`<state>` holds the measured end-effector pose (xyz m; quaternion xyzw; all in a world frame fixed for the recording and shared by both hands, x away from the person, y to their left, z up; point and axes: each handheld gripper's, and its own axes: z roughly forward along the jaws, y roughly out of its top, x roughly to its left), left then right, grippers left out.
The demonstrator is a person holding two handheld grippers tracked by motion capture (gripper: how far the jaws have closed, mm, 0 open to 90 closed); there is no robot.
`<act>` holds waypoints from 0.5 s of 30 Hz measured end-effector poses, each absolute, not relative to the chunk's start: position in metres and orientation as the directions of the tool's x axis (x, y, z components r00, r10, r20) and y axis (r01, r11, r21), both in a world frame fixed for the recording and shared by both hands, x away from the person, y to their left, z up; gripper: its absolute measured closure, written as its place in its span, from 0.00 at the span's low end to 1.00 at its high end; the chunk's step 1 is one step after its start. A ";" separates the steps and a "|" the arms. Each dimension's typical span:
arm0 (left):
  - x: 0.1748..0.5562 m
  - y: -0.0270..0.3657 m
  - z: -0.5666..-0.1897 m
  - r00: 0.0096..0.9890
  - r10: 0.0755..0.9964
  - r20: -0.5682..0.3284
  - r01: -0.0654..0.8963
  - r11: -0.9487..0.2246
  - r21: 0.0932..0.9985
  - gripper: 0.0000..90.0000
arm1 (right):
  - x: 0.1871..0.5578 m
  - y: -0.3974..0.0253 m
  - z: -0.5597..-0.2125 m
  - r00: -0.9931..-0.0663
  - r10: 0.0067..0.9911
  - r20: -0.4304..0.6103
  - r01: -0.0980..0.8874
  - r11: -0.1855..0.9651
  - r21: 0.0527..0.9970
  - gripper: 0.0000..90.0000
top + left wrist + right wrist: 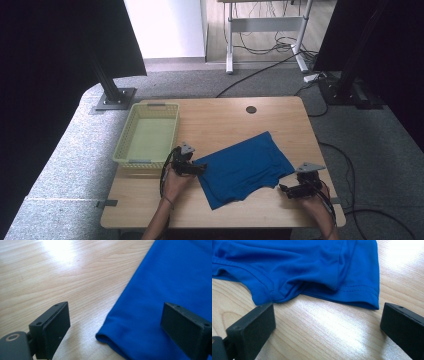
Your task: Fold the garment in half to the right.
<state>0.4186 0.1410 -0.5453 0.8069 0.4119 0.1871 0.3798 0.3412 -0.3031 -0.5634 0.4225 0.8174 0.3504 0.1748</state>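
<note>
**Both grippers spread at the blue cloth's edges**

The folded blue fabric garment [243,167] lies on the light wooden table [225,120], right of the pale green plastic basket [148,135]. The left gripper [200,169] straddles its left corner, jaws spread. The right gripper [284,189], jaws wide apart, sits just beside its near right hem.

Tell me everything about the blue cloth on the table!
The blue cloth is a bright blue, smooth, stretchy-looking garment with stitched hems. It lies flat and slanted on the wooden table, slightly wrinkled near one edge. The left gripper stands open around its corner; the right gripper waits open just short of its hem.
</note>
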 end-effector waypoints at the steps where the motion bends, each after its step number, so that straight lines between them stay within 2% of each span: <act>1: 0.419 0.141 -0.546 0.588 0.809 -0.011 0.523 -0.369 0.768 0.10 | 0.341 -0.303 -0.563 -0.582 0.813 0.010 0.568 0.397 0.721 0.00; 10: 0.423 0.138 -0.555 0.575 0.817 0.041 0.530 -0.410 0.742 0.11 | 0.341 -0.303 -0.563 -0.582 0.813 0.010 0.568 0.397 0.721 0.00; 15: 0.425 0.139 -0.555 0.577 0.817 0.022 0.541 -0.403 0.738 0.11 | 0.341 -0.303 -0.563 -0.581 0.814 0.012 0.569 0.396 0.721 0.00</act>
